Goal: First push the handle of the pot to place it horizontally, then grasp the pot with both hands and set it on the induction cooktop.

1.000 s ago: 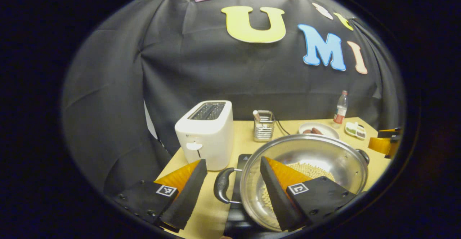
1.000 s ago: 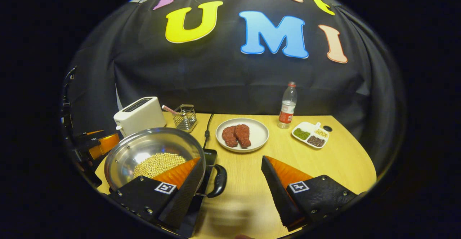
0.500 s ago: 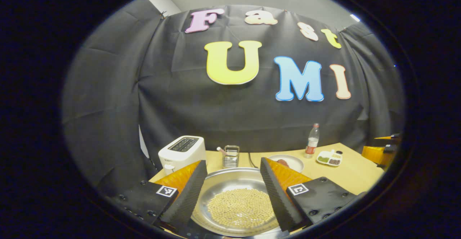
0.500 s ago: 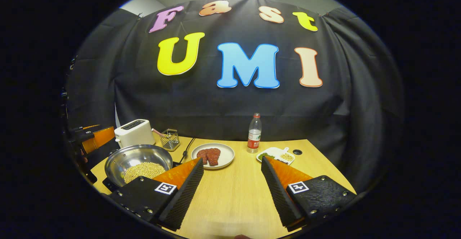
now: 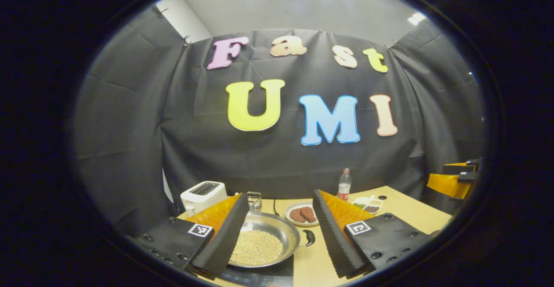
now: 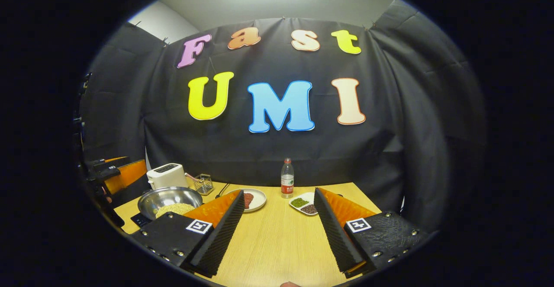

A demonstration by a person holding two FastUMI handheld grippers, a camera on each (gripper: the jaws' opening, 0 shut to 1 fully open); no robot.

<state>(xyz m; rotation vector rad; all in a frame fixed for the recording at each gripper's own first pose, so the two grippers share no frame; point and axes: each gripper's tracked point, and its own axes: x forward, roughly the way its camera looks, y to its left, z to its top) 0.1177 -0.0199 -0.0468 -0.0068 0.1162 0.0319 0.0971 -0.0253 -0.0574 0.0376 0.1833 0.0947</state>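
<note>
A: Now, item one: pot [image 5: 264, 243], steel, part-filled with pale beans. Location?

B: On the black induction cooktop [image 5: 277, 270], left end of the table [image 6: 281, 243]. Dark side handle [image 5: 308, 237] points sideways toward the plate of meat [image 5: 302, 214]. Judged: placement done.

A: Change against the earlier pictures?

B: A second ago both tools sat close at the pot's handles. Since then both have drawn back and risen; pot now smaller and lower in both views. Reads as release and retreat.

A: Item two: left tool [image 5: 280, 230]?

B: Fingers spread wide, holding nothing; pot seen between them, well beyond.

A: Item three: right tool [image 6: 279, 230]?

B: Spread wide, empty, over bare table.

A: Differences between views?

B: Left gripper view: pot's right-hand handle and cooktop front edge. Right gripper view: handle hidden behind its own finger, but the other tool [image 6: 117, 175] catalogued at far left, beside the toaster [image 6: 167, 175]. Also wire basket [image 6: 202, 184], water bottle [image 6: 287, 178], divided dish [image 6: 304, 203] of beans.
</note>
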